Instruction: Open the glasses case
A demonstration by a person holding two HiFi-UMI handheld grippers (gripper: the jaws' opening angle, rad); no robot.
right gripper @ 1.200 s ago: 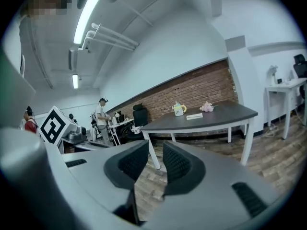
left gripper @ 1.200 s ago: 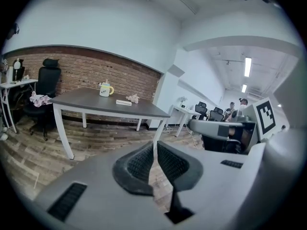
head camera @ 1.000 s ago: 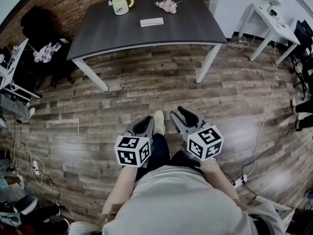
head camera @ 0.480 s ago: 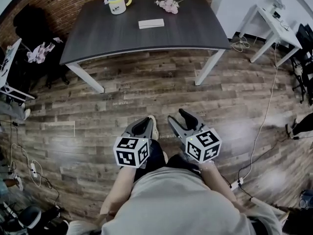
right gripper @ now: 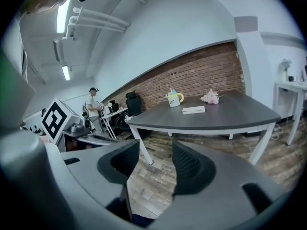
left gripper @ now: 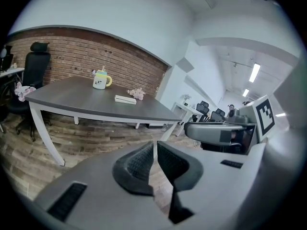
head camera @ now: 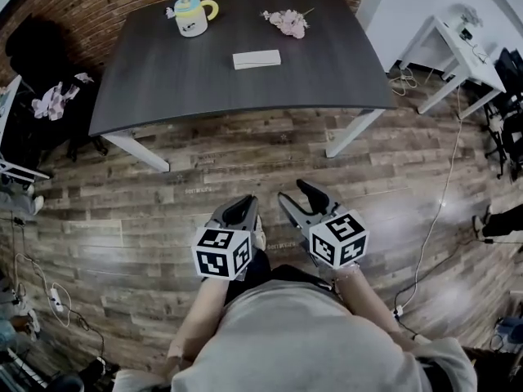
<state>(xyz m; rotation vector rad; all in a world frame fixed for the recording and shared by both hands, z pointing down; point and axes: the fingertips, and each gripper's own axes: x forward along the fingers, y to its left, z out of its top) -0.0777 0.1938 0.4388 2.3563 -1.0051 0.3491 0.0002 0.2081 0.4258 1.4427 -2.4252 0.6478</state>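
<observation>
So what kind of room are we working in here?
Most likely an office or lab workroom: a brick wall stands behind a dark table, a black office chair sits off to the side, and a white desk carries small equipment.

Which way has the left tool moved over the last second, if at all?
Yes. The left tool has moved toward the table: less floor shows between them.
</observation>
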